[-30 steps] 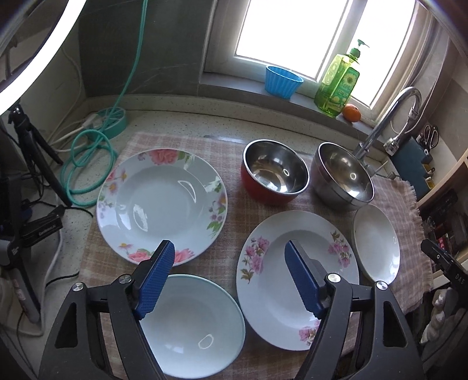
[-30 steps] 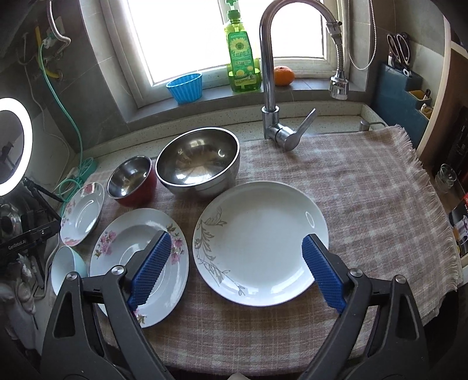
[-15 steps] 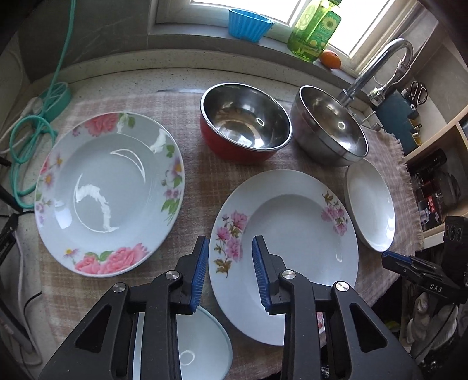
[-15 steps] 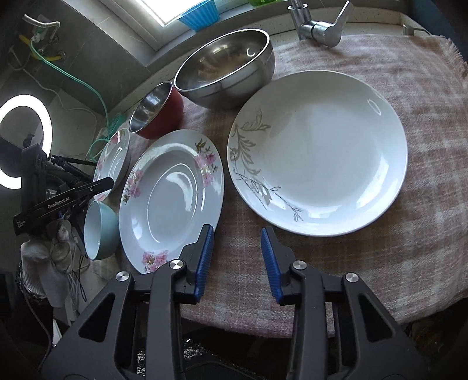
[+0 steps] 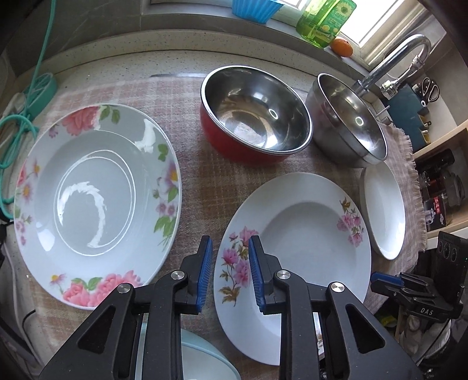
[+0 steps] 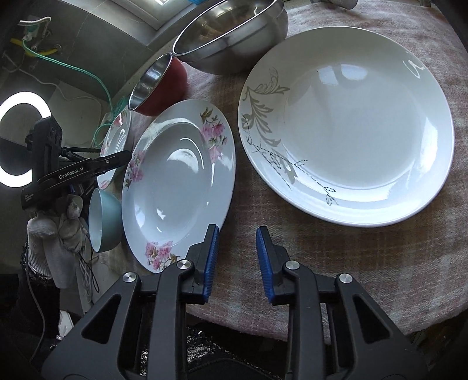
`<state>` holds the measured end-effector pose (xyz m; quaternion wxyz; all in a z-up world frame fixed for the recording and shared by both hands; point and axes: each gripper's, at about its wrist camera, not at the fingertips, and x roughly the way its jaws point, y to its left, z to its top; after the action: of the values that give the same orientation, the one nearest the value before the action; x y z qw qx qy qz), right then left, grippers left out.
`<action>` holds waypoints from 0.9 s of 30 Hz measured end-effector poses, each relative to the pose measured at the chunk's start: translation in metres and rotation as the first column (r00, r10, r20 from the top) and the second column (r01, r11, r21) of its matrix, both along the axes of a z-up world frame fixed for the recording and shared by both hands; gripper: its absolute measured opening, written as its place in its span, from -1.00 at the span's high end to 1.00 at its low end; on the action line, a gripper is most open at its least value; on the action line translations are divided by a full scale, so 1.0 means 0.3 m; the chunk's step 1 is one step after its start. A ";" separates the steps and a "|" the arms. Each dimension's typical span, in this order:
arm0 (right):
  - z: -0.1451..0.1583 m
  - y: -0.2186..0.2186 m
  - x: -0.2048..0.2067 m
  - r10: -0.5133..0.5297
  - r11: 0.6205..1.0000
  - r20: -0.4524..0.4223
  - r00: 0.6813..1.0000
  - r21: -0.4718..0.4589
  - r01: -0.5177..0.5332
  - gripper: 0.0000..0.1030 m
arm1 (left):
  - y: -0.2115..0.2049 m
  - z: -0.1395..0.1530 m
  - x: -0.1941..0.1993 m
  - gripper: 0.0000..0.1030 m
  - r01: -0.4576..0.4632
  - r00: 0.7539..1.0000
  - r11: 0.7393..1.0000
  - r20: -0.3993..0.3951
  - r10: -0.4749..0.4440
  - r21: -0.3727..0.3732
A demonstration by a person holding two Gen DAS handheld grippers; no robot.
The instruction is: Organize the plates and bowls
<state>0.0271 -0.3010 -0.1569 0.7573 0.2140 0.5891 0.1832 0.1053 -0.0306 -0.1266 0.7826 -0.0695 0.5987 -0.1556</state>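
Checked cloth [image 6: 351, 248] carries plates and bowls; both claws slightly spread, gripping nothing

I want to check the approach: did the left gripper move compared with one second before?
Yes. The left gripper went forward and down toward the checked cloth; the red bowl looks bigger, and the jaws narrowed near the pink-flower plate rim.

Home kitchen, chrome tap [image 5: 392, 62] by window sill, dish soap bottle [image 5: 324, 23], orange [image 5: 341, 46]; checked cloth [image 5: 204, 181] over counter

left gripper [image 5: 229, 273] narrowly parted, right gripper [image 6: 237, 258] likewise
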 end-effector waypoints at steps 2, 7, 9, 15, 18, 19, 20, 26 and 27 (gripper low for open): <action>-0.009 0.000 0.004 -0.003 1.000 -0.010 1.000 0.022 0.003 0.45 | 0.000 -0.014 0.012 0.55 -0.007 1.000 1.000 -0.013 0.007 -0.005; -0.008 0.009 0.019 -0.001 0.999 -0.014 1.000 0.040 0.002 0.58 | 0.005 -0.035 0.026 0.62 -0.013 0.999 0.999 -0.044 0.012 -0.040; -0.007 0.017 0.027 0.006 0.999 -0.015 1.000 0.042 -0.005 0.61 | -0.001 -0.034 0.030 0.62 -0.007 0.999 0.999 -0.046 0.005 -0.044; -0.005 0.048 0.042 0.027 0.999 -0.012 1.000 0.047 -0.027 0.75 | 0.003 -0.033 0.035 0.63 0.010 0.999 0.999 -0.050 -0.012 -0.047; -0.003 0.058 0.042 0.037 0.999 -0.007 0.999 0.031 -0.037 0.75 | 0.001 -0.032 0.033 0.63 0.016 0.999 0.999 -0.050 -0.019 -0.043; -0.002 0.059 0.042 0.038 0.999 -0.008 0.999 0.030 -0.038 0.75 | -0.003 -0.032 0.031 0.63 0.018 0.999 0.999 -0.048 -0.020 -0.041; -0.003 0.056 0.043 0.038 0.999 -0.009 0.999 0.028 -0.038 0.75 | -0.001 -0.031 0.032 0.63 0.020 0.999 0.999 -0.047 -0.021 -0.038; 0.000 0.063 0.040 0.046 0.999 -0.013 0.999 0.002 -0.046 0.74 | -0.027 -0.029 0.019 0.63 0.023 0.999 0.999 -0.045 -0.024 -0.030; -0.001 0.062 0.038 0.045 0.999 -0.015 0.999 0.003 -0.045 0.74 | -0.030 -0.030 0.015 0.63 0.029 0.998 0.999 -0.046 -0.030 -0.027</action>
<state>0.0386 -0.2825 -0.1571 0.7483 0.2030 0.5992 0.1993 0.1098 -0.0395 -0.1354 0.7650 -0.0746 0.6157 -0.1733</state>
